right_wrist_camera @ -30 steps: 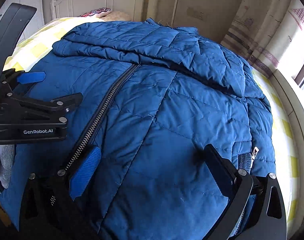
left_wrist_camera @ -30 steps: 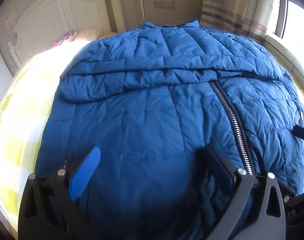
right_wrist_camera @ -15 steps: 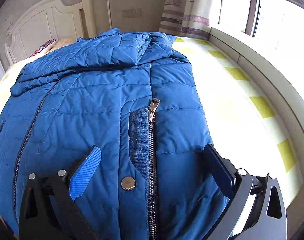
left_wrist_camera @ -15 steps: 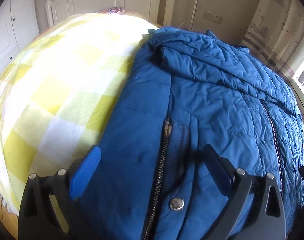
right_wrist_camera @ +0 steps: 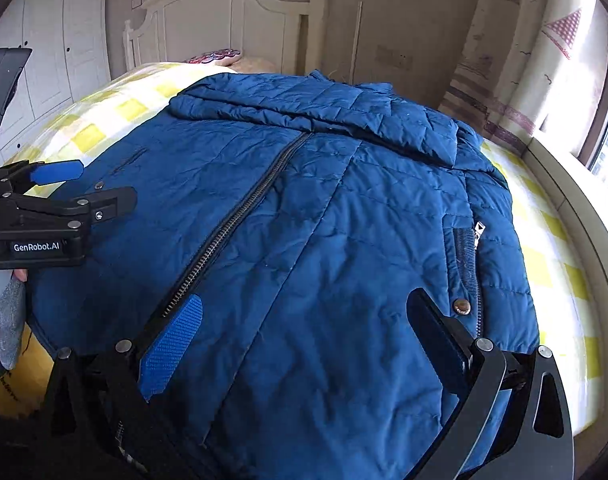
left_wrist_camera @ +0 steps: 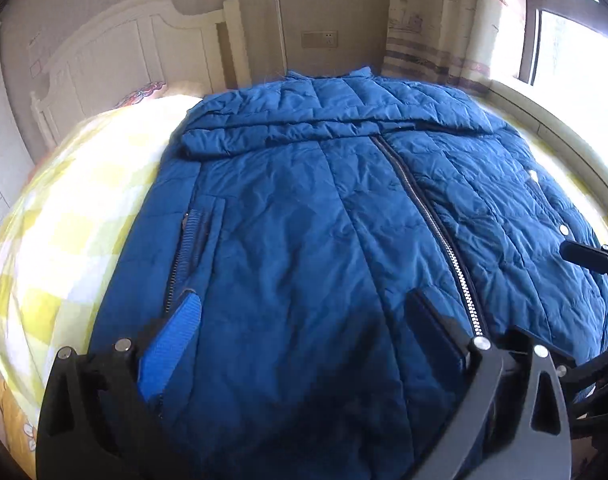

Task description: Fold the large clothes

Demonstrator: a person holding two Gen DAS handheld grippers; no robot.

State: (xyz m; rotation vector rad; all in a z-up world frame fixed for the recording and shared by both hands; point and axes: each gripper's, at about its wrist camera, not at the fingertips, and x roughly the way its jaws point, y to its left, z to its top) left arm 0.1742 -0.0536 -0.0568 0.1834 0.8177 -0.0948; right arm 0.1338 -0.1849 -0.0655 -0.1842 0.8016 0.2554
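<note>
A large blue quilted jacket (left_wrist_camera: 323,216) lies front up on the bed, zipped, with both sleeves folded across the chest near the collar. It also fills the right wrist view (right_wrist_camera: 323,220). My left gripper (left_wrist_camera: 304,316) is open and empty, hovering over the hem left of the centre zipper (left_wrist_camera: 431,216). My right gripper (right_wrist_camera: 304,320) is open and empty over the hem right of the zipper (right_wrist_camera: 240,216), near a pocket with a snap (right_wrist_camera: 461,306). The left gripper shows at the left of the right wrist view (right_wrist_camera: 84,184), jaws apart.
The bed has a yellow-and-white checked sheet (left_wrist_camera: 76,208) and a white headboard (right_wrist_camera: 232,20). A pillow (left_wrist_camera: 144,94) lies at the head. A curtain (left_wrist_camera: 431,20) and bright window (left_wrist_camera: 575,40) are on the right. White wardrobe doors (right_wrist_camera: 56,52) stand to the left.
Both cameras swung back toward the jacket's middle: half a second ago each looked at its own side pocket. Both grippers stay open and empty.
</note>
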